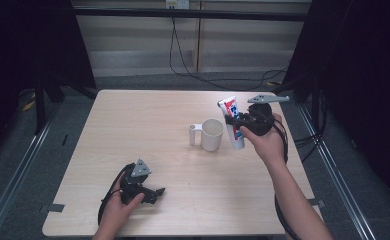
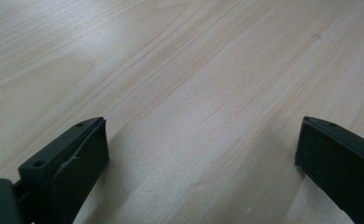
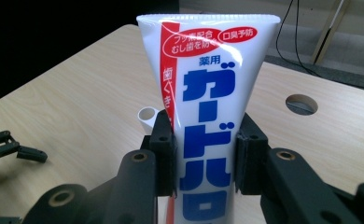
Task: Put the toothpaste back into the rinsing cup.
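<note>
A white toothpaste tube (image 1: 231, 107) with blue and red print stands upright just right of a white cup (image 1: 212, 134), crimped end up. My right gripper (image 1: 233, 123) is shut on the tube's middle, and in the right gripper view its pads (image 3: 164, 154) press both sides of the tube (image 3: 208, 88). A small white cylinder (image 1: 192, 134) is joined to the cup's left side, and a white rim (image 3: 147, 114) peeks out behind the tube. My left gripper (image 1: 157, 195) rests on the table near the front left, jaws open, with bare wood between its fingers (image 2: 84, 151).
The light wooden table (image 1: 148, 125) has dark floor and metal rails on both sides. Cables run along the far wall (image 1: 183, 65). A round hole (image 3: 301, 103) shows in the tabletop beyond the tube. The left gripper (image 3: 12, 148) shows at the far left.
</note>
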Demonstrator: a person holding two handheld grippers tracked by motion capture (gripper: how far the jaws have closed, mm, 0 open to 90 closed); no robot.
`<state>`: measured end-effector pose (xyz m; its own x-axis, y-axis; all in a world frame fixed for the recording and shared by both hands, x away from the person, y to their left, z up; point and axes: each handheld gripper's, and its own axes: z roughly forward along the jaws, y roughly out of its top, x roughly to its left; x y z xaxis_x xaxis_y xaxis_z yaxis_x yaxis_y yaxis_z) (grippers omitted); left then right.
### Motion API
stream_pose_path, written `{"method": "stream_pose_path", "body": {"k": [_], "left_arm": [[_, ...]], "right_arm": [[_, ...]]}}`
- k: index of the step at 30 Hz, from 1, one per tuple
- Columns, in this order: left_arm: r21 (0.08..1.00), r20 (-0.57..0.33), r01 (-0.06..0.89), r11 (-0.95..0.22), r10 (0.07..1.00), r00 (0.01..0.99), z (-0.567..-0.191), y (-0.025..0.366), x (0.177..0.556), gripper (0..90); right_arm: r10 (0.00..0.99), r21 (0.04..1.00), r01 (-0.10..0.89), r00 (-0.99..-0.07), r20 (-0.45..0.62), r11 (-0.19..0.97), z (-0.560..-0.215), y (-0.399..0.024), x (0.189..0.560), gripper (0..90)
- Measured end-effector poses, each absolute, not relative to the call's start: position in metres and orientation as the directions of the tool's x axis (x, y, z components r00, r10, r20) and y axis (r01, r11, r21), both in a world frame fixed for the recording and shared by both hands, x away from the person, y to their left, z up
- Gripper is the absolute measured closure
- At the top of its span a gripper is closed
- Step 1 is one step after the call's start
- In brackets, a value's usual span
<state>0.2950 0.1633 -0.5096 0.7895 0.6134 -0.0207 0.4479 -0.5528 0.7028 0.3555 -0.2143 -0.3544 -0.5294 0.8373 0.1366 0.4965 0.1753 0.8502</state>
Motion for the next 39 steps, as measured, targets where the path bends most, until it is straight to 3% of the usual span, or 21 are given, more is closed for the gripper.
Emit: {"method": "stream_pose_path", "body": {"k": [39], "left_arm": [[0.703, -0.022, 0.449, -0.552, 0.614, 0.789, -0.510, 0.163, 0.295, 2.5]], "right_arm": [[0.849, 0.911, 0.400, -0.513, 0.130, 0.102, -0.347, -0.201, 0.380, 66.6]]}}
